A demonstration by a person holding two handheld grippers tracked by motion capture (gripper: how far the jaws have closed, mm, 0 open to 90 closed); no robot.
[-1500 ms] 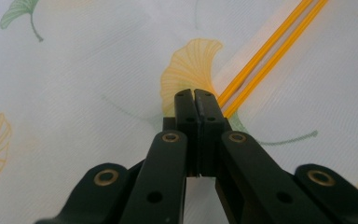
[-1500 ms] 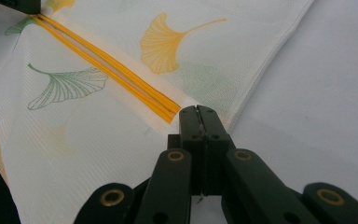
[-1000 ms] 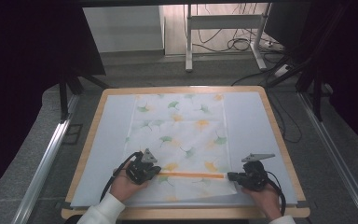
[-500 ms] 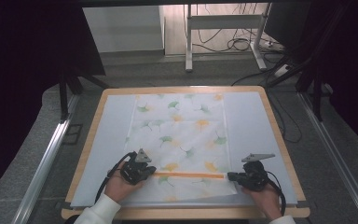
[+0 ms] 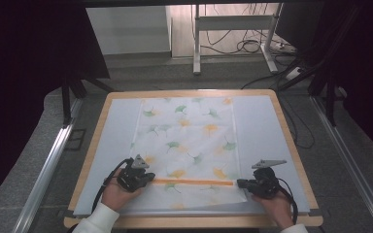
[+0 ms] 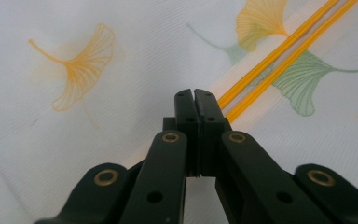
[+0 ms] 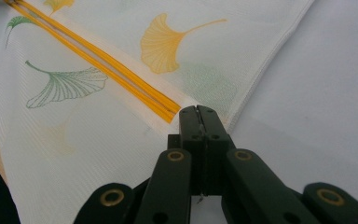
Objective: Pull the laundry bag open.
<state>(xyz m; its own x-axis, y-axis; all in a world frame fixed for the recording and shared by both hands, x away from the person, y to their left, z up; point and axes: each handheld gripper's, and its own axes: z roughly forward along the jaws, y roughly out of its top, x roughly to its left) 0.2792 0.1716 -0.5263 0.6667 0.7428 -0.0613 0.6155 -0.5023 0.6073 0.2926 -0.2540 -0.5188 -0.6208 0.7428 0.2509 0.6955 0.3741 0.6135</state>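
Observation:
A white cloth (image 5: pixel 189 141) printed with ginkgo leaves lies flat on the table's white mat (image 5: pixel 260 126). A double orange strip (image 5: pixel 194 182) crosses it near the front edge. My left gripper (image 5: pixel 151 178) is at the strip's left end, jaws pressed together on the cloth there. In the left gripper view the closed tips (image 6: pixel 195 93) cover the end of the strip (image 6: pixel 279 51). My right gripper (image 5: pixel 239 183) is shut at the strip's right end by the cloth's side edge. In the right gripper view the strip (image 7: pixel 98 60) runs straight into its tips (image 7: pixel 197 109).
The wooden table rim (image 5: pixel 291 141) frames the mat. Bare mat lies left and right of the cloth. Beyond the table are a grey floor, metal rails (image 5: pixel 53 160) and a stand with cables (image 5: pixel 233 29). Dark curtains hang at both sides.
My left gripper has slid leftward along the cloth, and the orange strip now reaches further left. The right gripper has stayed where it was.

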